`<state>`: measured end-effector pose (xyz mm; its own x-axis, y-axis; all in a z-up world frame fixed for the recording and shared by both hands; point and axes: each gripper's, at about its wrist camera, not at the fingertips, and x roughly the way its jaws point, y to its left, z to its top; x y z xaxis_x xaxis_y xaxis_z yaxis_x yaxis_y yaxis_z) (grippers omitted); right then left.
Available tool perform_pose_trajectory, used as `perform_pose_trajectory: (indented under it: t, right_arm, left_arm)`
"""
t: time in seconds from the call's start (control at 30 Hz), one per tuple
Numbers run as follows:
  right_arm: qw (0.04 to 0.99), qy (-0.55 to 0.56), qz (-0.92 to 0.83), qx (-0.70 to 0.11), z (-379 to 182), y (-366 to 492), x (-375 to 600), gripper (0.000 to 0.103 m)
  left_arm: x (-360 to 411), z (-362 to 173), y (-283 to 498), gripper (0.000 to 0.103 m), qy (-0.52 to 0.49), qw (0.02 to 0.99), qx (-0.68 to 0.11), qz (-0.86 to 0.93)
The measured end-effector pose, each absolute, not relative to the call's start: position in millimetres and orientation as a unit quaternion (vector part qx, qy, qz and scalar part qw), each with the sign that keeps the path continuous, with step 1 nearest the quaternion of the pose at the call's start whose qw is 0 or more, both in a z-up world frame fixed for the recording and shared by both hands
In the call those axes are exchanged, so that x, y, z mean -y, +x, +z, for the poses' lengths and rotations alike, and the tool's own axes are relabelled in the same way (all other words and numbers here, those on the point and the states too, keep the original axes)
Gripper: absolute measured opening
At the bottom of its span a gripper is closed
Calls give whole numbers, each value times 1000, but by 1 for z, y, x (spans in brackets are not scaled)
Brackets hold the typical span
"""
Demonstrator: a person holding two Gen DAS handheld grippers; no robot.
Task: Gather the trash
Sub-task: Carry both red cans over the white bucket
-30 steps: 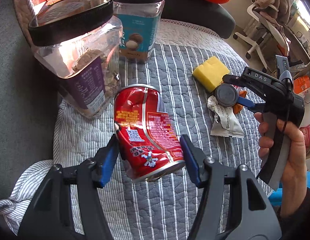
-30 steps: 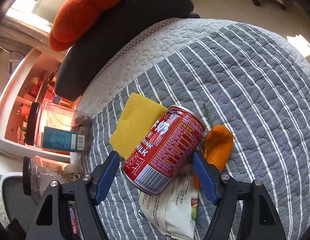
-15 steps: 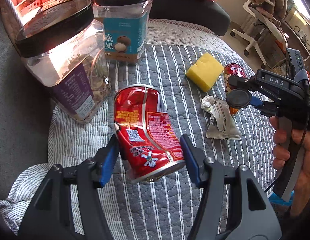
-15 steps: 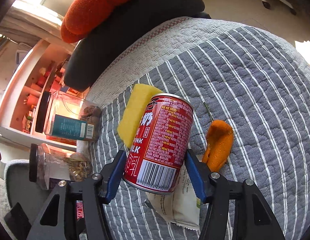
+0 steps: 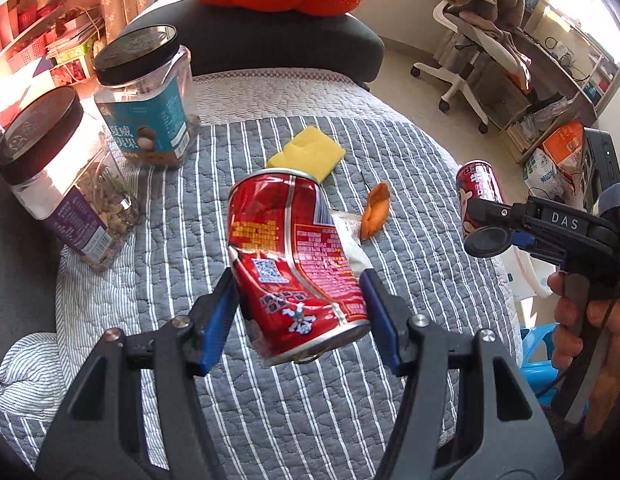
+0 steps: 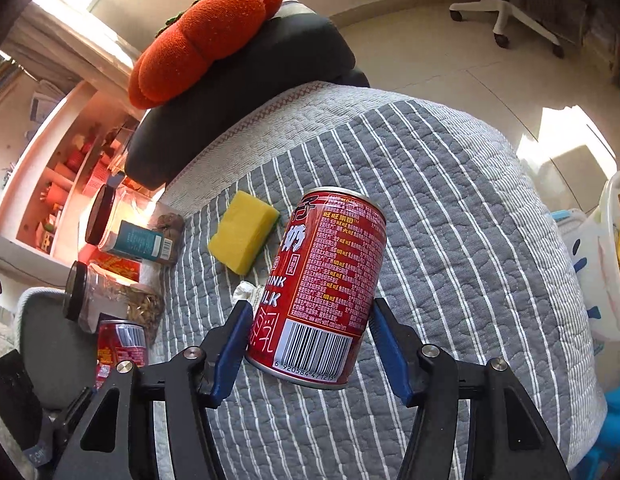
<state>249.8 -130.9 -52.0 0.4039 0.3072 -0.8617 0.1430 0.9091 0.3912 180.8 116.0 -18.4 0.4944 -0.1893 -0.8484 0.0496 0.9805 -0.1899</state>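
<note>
While both grippers hold their loads clear of the striped quilt [image 5: 294,420], the step in hand reads as carry-off: 2 cans lifted, none yet binned. Item 1, far left: 2 clear jars with black lids, a purple-labelled jar [image 5: 62,184] and a teal-labelled jar [image 5: 148,100], standing side by side on the quilt's edge; judged as keepers, not trash. Item 2: left gripper [image 5: 300,300], clenched on a dented red can [image 5: 294,256], blue pads pressed to both flanks, can tilted and off the cloth. Item 3, behind it on the quilt: a yellow sponge [image 5: 306,154], an orange peel scrap [image 5: 377,210] and a white wrapper [image 5: 348,236] partly hidden by the dented can. Item 4: right gripper [image 6: 312,344], whose jaws have just been closing, now grasping an undented red milk can [image 6: 326,284] low on its body, near the barcode, upright with a slight lean, raised above the quilt; a hand [image 5: 582,332] shows on its handle. Item 5, far right: a white basket [image 6: 608,264] beside the bed, with yellow packaging inside, judged the likely bin. The next move calls for swinging both cans over that rim, keeping each squeeze firm until above the opening, then releasing; peel and wrapper remain for later passes.
</note>
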Motion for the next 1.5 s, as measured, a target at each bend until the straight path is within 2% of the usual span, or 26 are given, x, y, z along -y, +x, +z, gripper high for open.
perform_pose_trajectory:
  t: [0.37,0.73,1.03,1.5]
  right_arm:
    - [828,216,-39,-516,-20,192,267,61]
    - [812,254,-154,-502,-27,147,404,61]
    - [806,289,-173,-486,-40,141,449,65]
    - [819,251,-207,-473,-6,82,474,72]
  left_arm:
    - [-14,-14,193,62,-34,859,-490,-143]
    - [67,-19,202,62,-10,850,-489,-197]
    - [129,-25,204,62,-7,840,-485,-241]
    - [238,-41,207,62,41,819,-455,-348]
